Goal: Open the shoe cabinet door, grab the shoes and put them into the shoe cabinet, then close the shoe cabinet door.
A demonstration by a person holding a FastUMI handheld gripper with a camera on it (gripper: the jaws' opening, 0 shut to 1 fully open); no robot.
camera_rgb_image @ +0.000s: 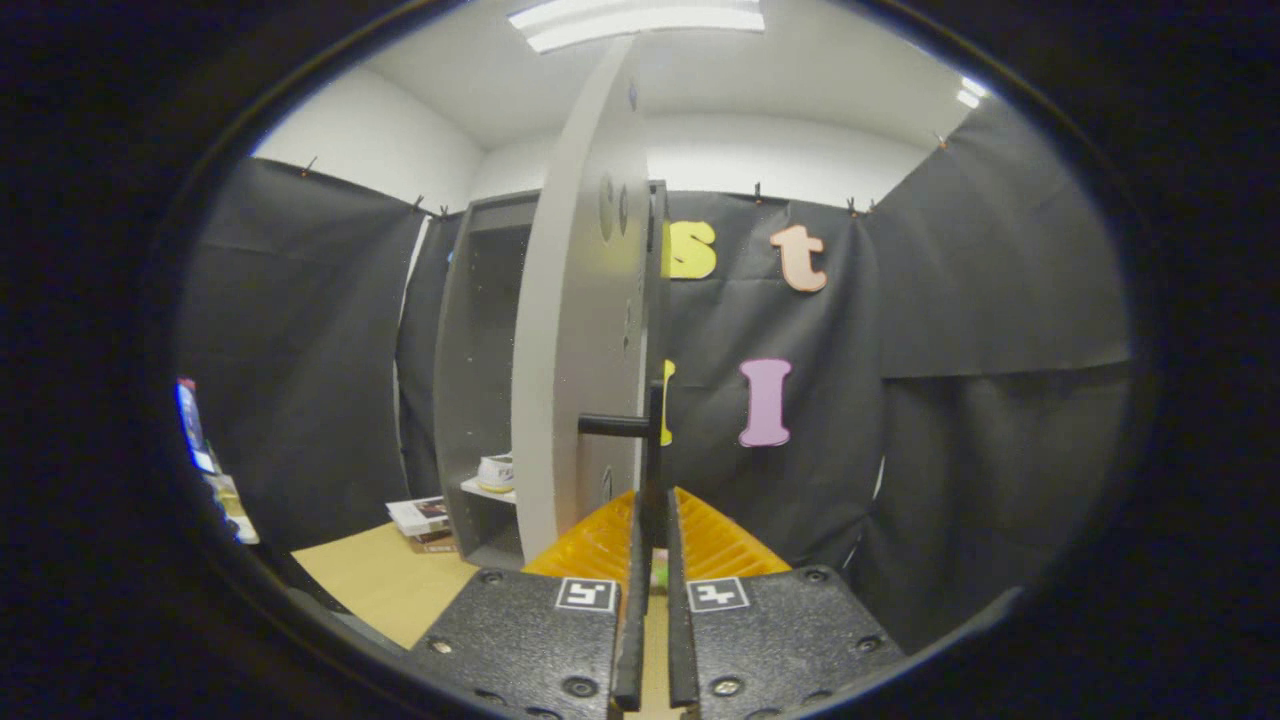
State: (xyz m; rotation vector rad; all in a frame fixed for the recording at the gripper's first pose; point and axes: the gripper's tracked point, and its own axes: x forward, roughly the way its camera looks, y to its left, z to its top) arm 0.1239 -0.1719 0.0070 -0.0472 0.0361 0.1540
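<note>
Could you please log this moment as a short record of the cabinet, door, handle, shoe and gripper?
cabinet: grey shoe cabinet, standing on the wooden floor
door: grey door swung open, seen nearly edge-on
handle: dark bar handle, between the fingers
gripper: gripper with fingers closed on the handle
shoe: white shoe on a shelf inside
beside cabinet: stacked books on the floor

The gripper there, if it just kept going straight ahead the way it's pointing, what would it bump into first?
The gripper is nearly closed around the door handle of the open cabinet door, so the handle is what it meets. Beyond that hangs the booth's black cloth wall.
</note>
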